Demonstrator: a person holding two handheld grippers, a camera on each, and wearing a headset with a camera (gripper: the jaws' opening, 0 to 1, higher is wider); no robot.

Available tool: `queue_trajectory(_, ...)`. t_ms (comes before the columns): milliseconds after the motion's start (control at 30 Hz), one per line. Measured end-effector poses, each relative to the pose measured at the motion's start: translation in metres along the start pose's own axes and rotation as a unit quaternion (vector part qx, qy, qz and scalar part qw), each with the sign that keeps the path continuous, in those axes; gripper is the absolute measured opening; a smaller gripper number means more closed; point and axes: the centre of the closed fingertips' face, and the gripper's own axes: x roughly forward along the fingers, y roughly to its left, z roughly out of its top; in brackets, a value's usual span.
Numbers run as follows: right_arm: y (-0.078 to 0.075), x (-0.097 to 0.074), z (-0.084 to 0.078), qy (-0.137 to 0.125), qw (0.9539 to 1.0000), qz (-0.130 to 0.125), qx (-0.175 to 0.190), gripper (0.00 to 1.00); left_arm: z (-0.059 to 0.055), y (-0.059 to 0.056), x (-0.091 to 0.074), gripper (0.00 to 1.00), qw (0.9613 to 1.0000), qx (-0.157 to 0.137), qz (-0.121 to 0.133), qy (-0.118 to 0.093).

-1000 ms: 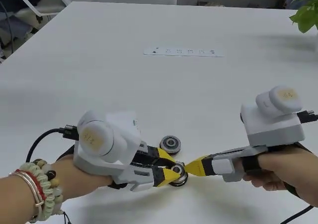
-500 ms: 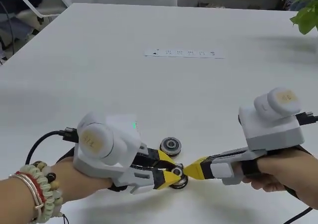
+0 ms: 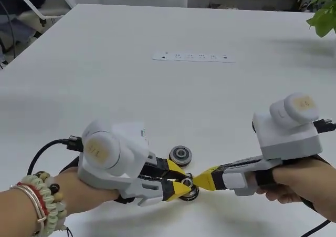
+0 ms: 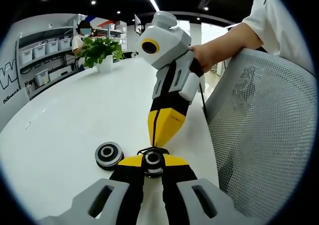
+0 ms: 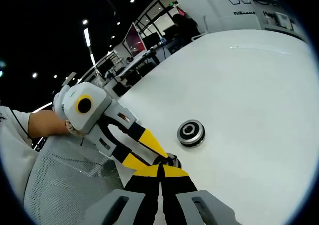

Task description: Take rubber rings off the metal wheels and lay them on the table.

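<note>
On the white worktop (image 3: 210, 100), the left gripper (image 3: 182, 187) has its jaws clamped on a metal wheel (image 4: 153, 161). The right gripper (image 3: 199, 180), jaws closed together, pinches its rubber ring (image 4: 149, 149). A skewed pull could slip the ring free or twist the wheel loose toward the second wheel (image 3: 180, 153) nearby.

The left claw (image 3: 182, 186) and right claw (image 3: 199, 180) are black with yellow tips. The metal wheel (image 3: 180, 153) is silver with a black rubber ring (image 4: 99, 155); the surface (image 3: 131, 90) is white.

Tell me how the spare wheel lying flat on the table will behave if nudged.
The spare wheel lies flat on the table, so it should slide, not roll. It looks metal, likely heavy for its size. Its black rubber ring may drag.
</note>
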Motion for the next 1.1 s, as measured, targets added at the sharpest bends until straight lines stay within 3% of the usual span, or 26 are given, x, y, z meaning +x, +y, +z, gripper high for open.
queue_trajectory(33, 0.001, 0.0, 0.001, -0.002, 1.0, 0.002, 0.0, 0.0, 0.0, 0.0, 0.0, 0.08, 1.0, 0.0, 0.0, 0.0)
queue_trajectory(67, 0.015, 0.0, 0.01, -0.024, 0.9989, 0.041, 0.004, 0.0, 0.0, 0.0, 0.0, 0.08, 1.0, 0.0, 0.001, 0.0)
queue_trajectory(100, 0.016, -0.001, 0.014, -0.033, 0.9986, 0.04, 0.012, 0.0, 0.0, 0.0, 0.0, 0.08, 1.0, 0.0, 0.001, 0.0)
queue_trajectory(133, 0.006, -0.003, 0.006, -0.006, 0.9997, 0.02, -0.008, 0.0, 0.0, 0.0, 0.0, 0.08, 1.0, 0.0, 0.001, 0.0)
queue_trajectory(167, -0.002, -0.001, 0.005, -0.004, 0.9995, -0.002, -0.032, 0.0, 0.0, 0.0, 0.0, 0.08, 1.0, 0.0, 0.001, 0.0)
queue_trajectory(267, -0.002, 0.0, 0.0, 0.004, 0.9999, 0.003, -0.012, 0.0, 0.0, 0.0, 0.0, 0.08, 1.0, 0.003, 0.002, -0.002)
queue_trajectory(600, -0.009, 0.003, -0.005, 0.021, 0.9995, -0.02, -0.011, 0.0, 0.001, 0.0, 0.001, 0.08, 0.9999, -0.005, -0.001, 0.012)
queue_trajectory(733, -0.009, 0.003, -0.006, 0.023, 0.9995, -0.02, -0.008, 0.0, 0.003, -0.005, 0.001, 0.16, 0.9997, 0.008, -0.009, 0.023)
queue_trajectory(967, -0.009, 0.002, -0.004, 0.019, 0.9996, -0.021, -0.005, 0.0, 0.009, -0.009, -0.006, 0.21, 0.9991, 0.024, -0.024, 0.026)
queue_trajectory(1100, -0.011, 0.002, -0.004, 0.018, 0.9996, -0.023, -0.006, 0.0, 0.016, -0.011, -0.014, 0.35, 0.9989, 0.03, -0.03, 0.02)
